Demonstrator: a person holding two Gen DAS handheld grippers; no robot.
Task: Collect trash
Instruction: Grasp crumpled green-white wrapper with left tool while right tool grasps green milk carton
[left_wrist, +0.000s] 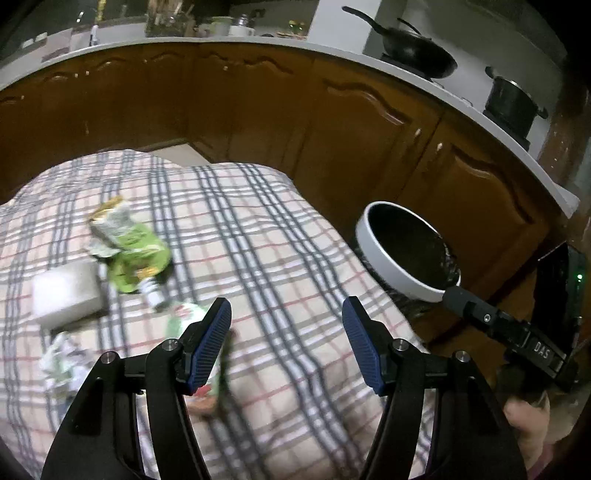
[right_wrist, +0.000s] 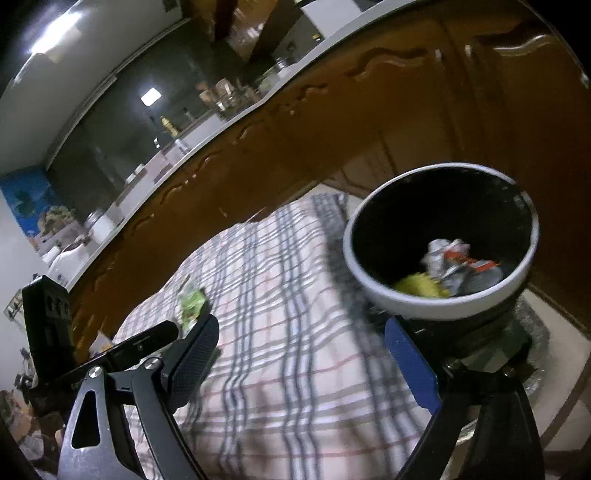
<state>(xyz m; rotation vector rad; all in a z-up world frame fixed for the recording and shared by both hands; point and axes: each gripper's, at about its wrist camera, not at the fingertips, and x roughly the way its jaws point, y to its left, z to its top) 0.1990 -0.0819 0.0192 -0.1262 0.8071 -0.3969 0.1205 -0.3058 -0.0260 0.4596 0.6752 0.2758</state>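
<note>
The left gripper (left_wrist: 286, 347) is spread apart above the checked cloth (left_wrist: 258, 229). The right gripper (right_wrist: 301, 363) is also apart and holds nothing. Wrappers (left_wrist: 129, 247) lie on the cloth, left of the bin (left_wrist: 406, 247); the bin holds some trash (right_wrist: 454, 269).

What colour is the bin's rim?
White rim, black inside; the right wrist view shows it best.

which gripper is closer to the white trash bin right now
Right. The right gripper is open at the trash bin, one finger just under its rim. The left gripper is open over the plaid cloth, off to the bin's side.
</note>
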